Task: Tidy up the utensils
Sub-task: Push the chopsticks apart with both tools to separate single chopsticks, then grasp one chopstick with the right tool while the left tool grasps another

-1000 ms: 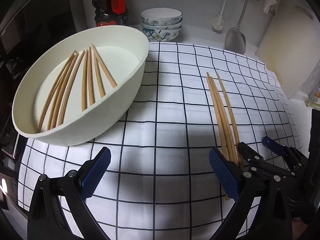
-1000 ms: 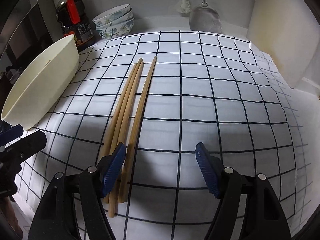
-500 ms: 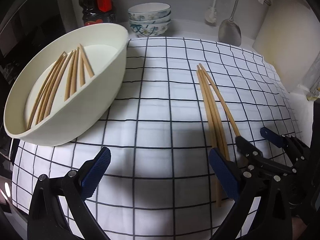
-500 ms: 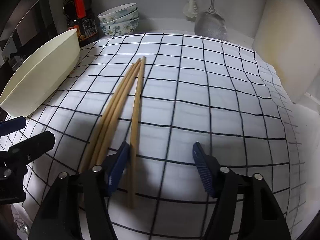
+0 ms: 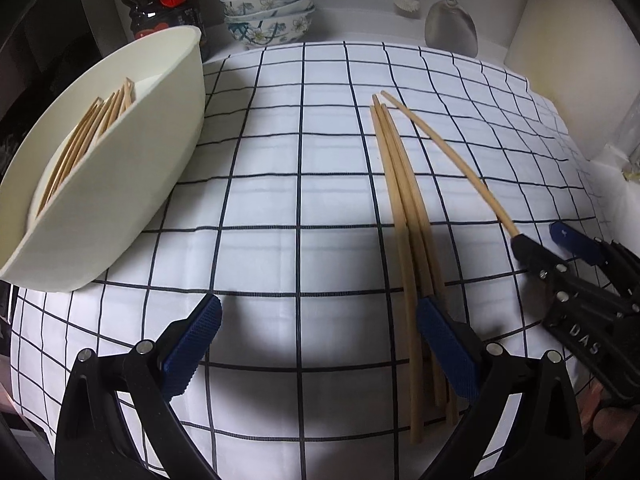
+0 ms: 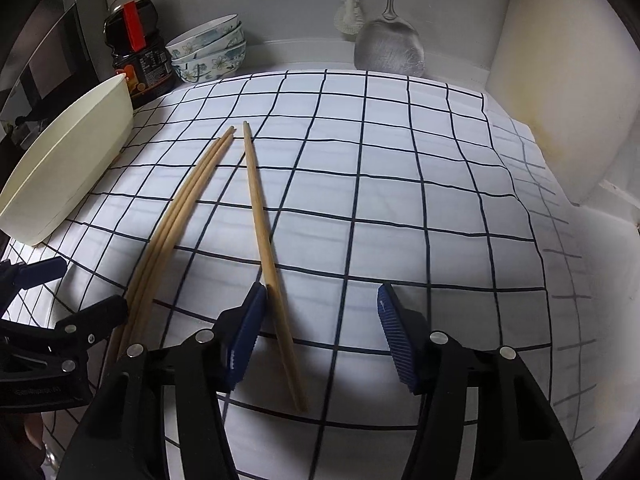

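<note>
The right gripper point(image 6: 320, 332) stands with jaws apart and has just been narrowing; a single pale wooden chopstick point(image 6: 260, 216) lies between them, against the left blue pad, ungripped. The left gripper point(image 5: 316, 348) is spread wide, nothing between its pads, its right pad over three more wooden chopsticks point(image 5: 400, 200) lying together on the white black-checked cloth point(image 5: 300, 160). Off left sits a cream oval plastic basin point(image 5: 132, 168) holding further chopsticks point(image 5: 84, 136).
</note>
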`<state>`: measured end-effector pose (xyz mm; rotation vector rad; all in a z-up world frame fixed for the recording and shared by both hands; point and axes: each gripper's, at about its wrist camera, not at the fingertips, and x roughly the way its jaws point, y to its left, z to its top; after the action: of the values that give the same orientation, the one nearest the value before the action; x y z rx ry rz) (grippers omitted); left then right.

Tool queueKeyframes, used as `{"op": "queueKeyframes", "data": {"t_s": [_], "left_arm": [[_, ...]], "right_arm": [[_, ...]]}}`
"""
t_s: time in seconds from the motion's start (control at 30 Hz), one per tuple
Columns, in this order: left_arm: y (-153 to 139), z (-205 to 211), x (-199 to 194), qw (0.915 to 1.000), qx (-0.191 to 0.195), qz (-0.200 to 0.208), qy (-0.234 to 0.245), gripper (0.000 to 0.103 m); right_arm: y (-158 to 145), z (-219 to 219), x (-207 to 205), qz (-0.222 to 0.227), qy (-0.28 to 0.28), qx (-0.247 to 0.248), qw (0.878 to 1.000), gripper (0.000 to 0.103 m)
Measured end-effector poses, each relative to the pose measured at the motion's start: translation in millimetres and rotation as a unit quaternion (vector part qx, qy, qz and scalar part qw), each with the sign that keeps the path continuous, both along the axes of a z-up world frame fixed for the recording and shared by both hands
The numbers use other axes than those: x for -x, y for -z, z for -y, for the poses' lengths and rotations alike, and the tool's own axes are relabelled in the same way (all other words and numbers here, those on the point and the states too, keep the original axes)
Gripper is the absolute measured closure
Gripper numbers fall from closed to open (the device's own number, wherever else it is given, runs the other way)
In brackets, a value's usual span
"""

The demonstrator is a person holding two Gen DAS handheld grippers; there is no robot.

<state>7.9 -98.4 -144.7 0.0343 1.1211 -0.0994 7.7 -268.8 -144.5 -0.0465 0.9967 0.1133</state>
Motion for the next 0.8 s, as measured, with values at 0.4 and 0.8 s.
{"op": "queueKeyframes", "data": {"t_s": [0.4, 0.8], "left_arm": [[5, 5, -13, 0.9997, -0.007, 0.004, -0.021, 0.006], [-5, 19, -21, 0.9996, 0.003, 0.027, -0.001, 0.070]], "right_arm": [[1, -5, -9, 0.005, -0.029, 0.006, 1.000, 0.047], [0, -23, -25, 0.001, -0.086, 0.012, 0.996, 0.068]]}}
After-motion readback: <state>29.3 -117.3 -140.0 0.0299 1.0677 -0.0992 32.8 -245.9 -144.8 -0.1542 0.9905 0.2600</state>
